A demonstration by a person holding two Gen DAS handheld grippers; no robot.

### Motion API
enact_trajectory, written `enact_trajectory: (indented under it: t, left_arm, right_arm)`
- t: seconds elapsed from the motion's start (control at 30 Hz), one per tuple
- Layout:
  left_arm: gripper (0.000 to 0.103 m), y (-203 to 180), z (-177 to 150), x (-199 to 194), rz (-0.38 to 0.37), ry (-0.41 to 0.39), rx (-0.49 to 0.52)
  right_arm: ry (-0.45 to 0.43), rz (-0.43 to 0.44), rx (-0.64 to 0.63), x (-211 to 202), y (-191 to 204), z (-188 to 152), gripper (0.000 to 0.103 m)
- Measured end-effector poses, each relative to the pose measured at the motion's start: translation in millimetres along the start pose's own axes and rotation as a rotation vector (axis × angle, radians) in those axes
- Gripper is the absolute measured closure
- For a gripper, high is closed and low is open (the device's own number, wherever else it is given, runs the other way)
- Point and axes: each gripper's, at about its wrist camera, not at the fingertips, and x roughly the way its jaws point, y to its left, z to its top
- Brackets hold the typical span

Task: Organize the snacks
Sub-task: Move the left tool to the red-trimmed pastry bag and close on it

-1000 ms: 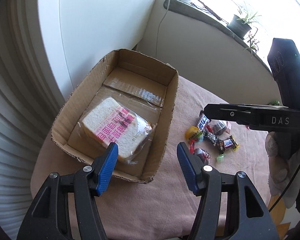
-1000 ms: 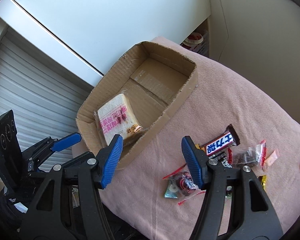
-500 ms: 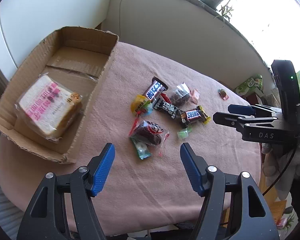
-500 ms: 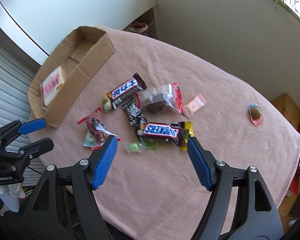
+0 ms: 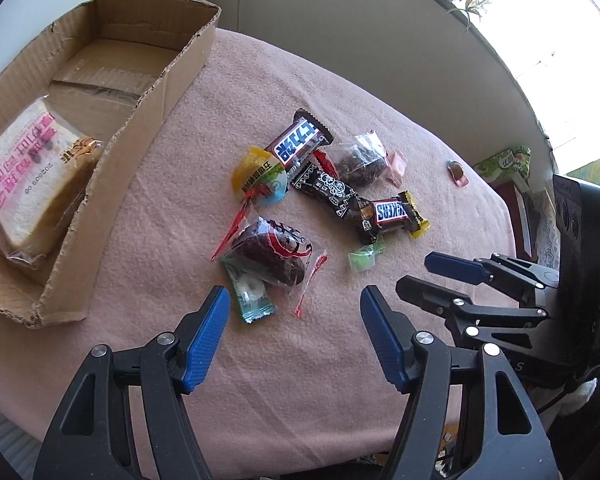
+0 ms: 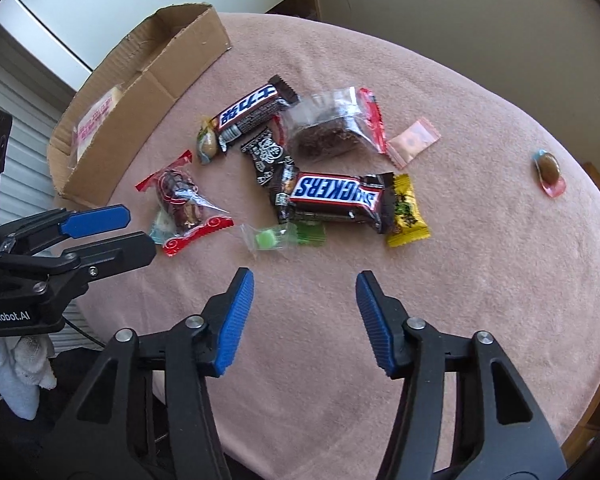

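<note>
The left gripper (image 5: 294,316), black-framed with blue ribbed pads, hangs over the near edge of a round table covered in pink cloth (image 5: 260,80); its jaws stand wide apart and hold nothing; just ahead of it lies a clear red-trimmed packet with a dark cake inside (image 5: 270,254), resting partly on a small teal-and-white sweet wrapper (image 5: 252,298). The right gripper (image 6: 305,306), of the same make, also has its jaws spread wide and empty, poised above bare cloth; just beyond its tips lies a small clear wrapper with a green sweet (image 6: 274,238), and past that a brown Snickers bar (image 6: 334,196) lying against a yellow sachet (image 6: 406,212).

The loose snacks sit in a cluster at the table's middle: a second brown chocolate bar with blue-and-white lettering (image 5: 298,142); a black patterned wrapper (image 5: 324,190); a clear bag with a dark brownie (image 6: 332,128); a pale pink square sachet (image 6: 414,142); a lone blue-and-pink wrapped sweet (image 6: 548,172) lies well apart towards the far right. At the left stands an open shallow brown cardboard box (image 5: 140,112); inside it, at its near end, lies a plastic-wrapped white bread sandwich with pink print (image 5: 32,176).
</note>
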Motion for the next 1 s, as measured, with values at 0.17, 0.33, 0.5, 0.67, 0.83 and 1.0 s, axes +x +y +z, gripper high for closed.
enact_trajectory:
  t: [0.17,0.33,0.5,0.67,0.83,1.0]
  left_arm:
    - [0.037,4.4,4.7,1.4,-0.015,-0.008,-0.029]
    - [0.037,7.2,9.3,7.5,-0.013,-0.003,-0.053]
    - [0.037,6.9,14.0,13.6,0.003,0.006,-0.042]
    - [0.037,11.3,20.0,22.4,-0.008,0.018,-0.067]
    - [0.044,11.0,22.3,27.3,0.008,0.007,-0.052]
    - [0.056,19.1,20.3,25.8,0.020,-0.004,-0.055]
  right_arm:
    - [0.005,0.056,-0.042,10.9,15.1,7.5,0.063]
    - [0.017,0.033,-0.084,22.2,24.6,16.4,0.065]
    - [0.023,0.024,-0.092,29.7,29.8,20.6,0.065]
    - [0.031,0.020,-0.092,40.7,34.4,26.2,0.065]
    - [0.024,0.021,-0.082,43.9,34.0,29.7,0.065]
    - [0.029,0.003,-0.090,40.4,33.7,25.0,0.076]
